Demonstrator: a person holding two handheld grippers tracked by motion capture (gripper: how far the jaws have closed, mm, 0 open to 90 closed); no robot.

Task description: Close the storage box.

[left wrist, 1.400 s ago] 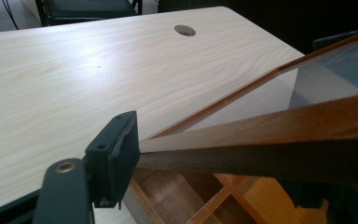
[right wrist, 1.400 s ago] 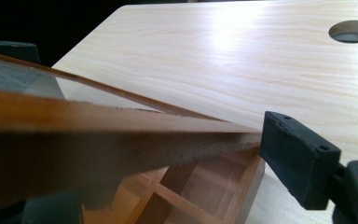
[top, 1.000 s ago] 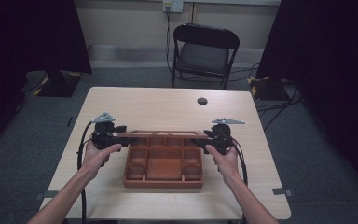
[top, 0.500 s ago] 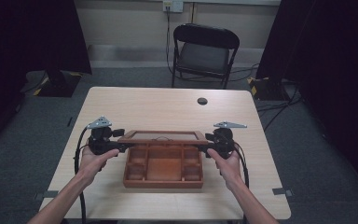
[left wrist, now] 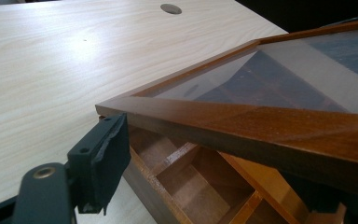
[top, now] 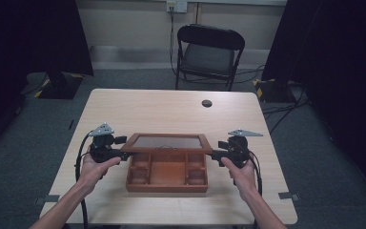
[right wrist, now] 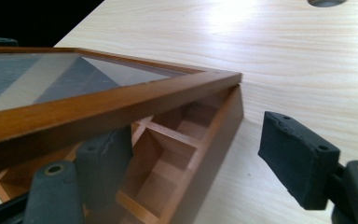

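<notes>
A wooden box (top: 167, 172) with small compartments sits near the front middle of the tabletop (top: 162, 112), and its glass-paned lid (top: 167, 142) is raised partway, hinged along the far edge and tilted up toward the person. The left gripper (top: 122, 154) is at the lid's left front corner and the right gripper (top: 215, 155) at its right front corner. In the left gripper view one jaw sits under the lid's frame (left wrist: 242, 126); the other is hidden, so I cannot tell whether it is clenched on the wood. In the right gripper view the jaws stand wide apart, one beneath the lid's frame (right wrist: 107, 105) and one out beside the box, so that gripper is released and merely props the lid. The step in hand looks like swinging the lid on its hinge. The next move calls for both sides travelling together, evenly, so the frame doesn't twist or slip off a jaw.
</notes>
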